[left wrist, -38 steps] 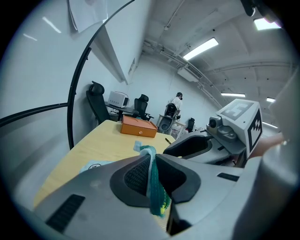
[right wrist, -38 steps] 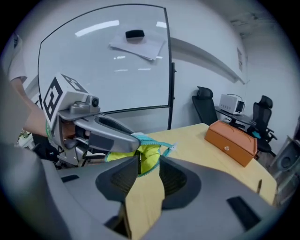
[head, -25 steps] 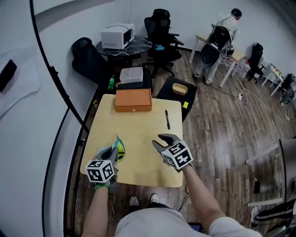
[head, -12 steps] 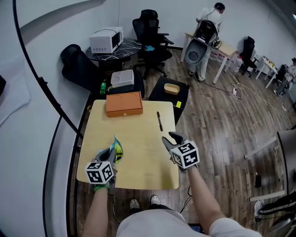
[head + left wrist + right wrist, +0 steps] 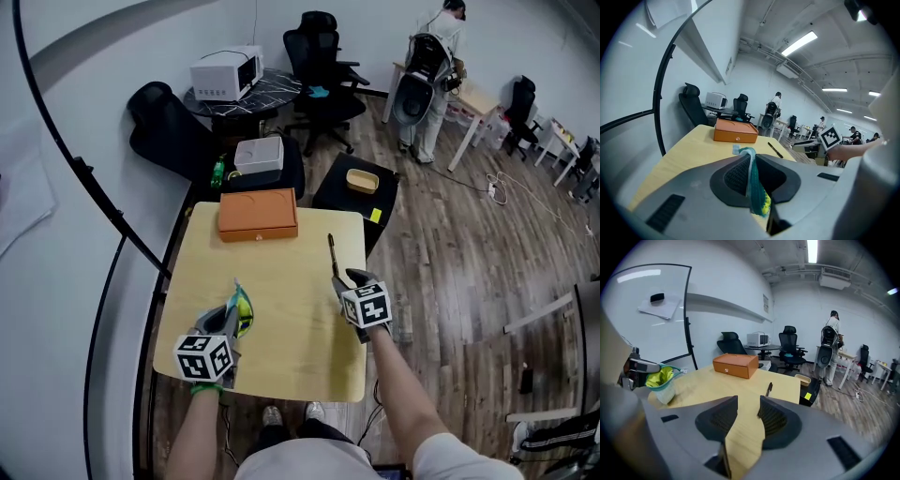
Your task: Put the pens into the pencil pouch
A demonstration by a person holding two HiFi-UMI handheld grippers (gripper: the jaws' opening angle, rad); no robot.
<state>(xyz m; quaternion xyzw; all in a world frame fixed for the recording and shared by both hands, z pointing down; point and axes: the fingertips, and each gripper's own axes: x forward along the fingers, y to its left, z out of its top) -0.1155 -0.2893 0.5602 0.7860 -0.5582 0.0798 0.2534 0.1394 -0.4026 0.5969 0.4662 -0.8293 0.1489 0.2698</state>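
A black pen (image 5: 332,253) lies on the tan table (image 5: 281,291) near its right edge. My right gripper (image 5: 348,278) is just behind the pen's near end, open, with nothing between its jaws. In the right gripper view the pen (image 5: 768,389) lies just beyond the jaw gap (image 5: 747,416). My left gripper (image 5: 230,315) is at the table's front left, shut on the rim of a teal and yellow pencil pouch (image 5: 242,307). The left gripper view shows the pouch fabric (image 5: 752,180) pinched between the jaws. The pouch (image 5: 663,380) hangs with its mouth open.
An orange box (image 5: 258,214) sits at the table's far edge. Behind the table are black office chairs (image 5: 323,66), a microwave (image 5: 225,73) on a dark table and a small black stand (image 5: 356,187). A person (image 5: 431,66) stands far back right. Wood floor lies to the right.
My right gripper has moved right and forward, up to the pen's near end. The left gripper has kept the pouch where it was.
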